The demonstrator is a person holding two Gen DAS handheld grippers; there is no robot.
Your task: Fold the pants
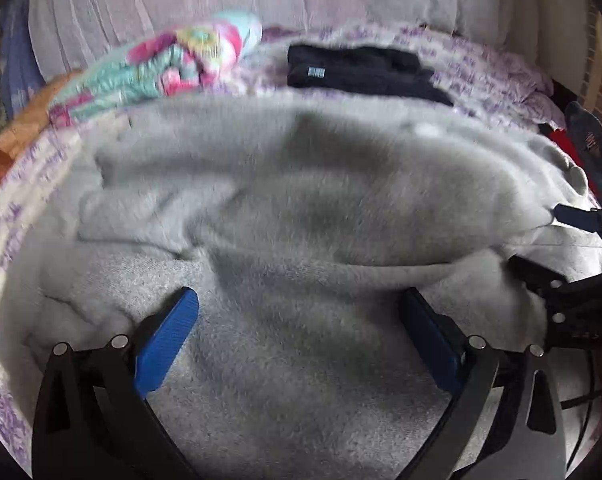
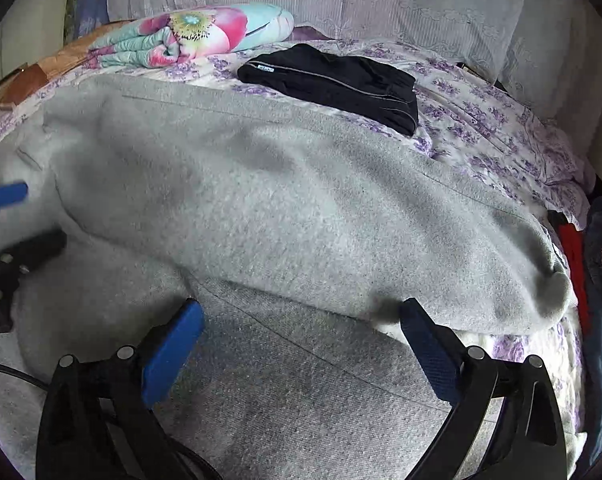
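Your left gripper is spread wide over the gray pants, nothing between its 2 blue pads. The left wrist view is motion-blurred, so seams are lost there. The pants lie across the purple-flowered bedsheet, one layer folded over the lower one. Only the right wrist view shows the folded edge sharply, running down toward the pant end at the right. Behind, left to right: a floral quilt, then a folded black garment. The right view alone shows its gray piping. Your right gripper is also wide open, holding nothing, its right pad just at the folded layer's edge; touching or not, can't tell. At far right, red and dark blue clothing at the bed edge.
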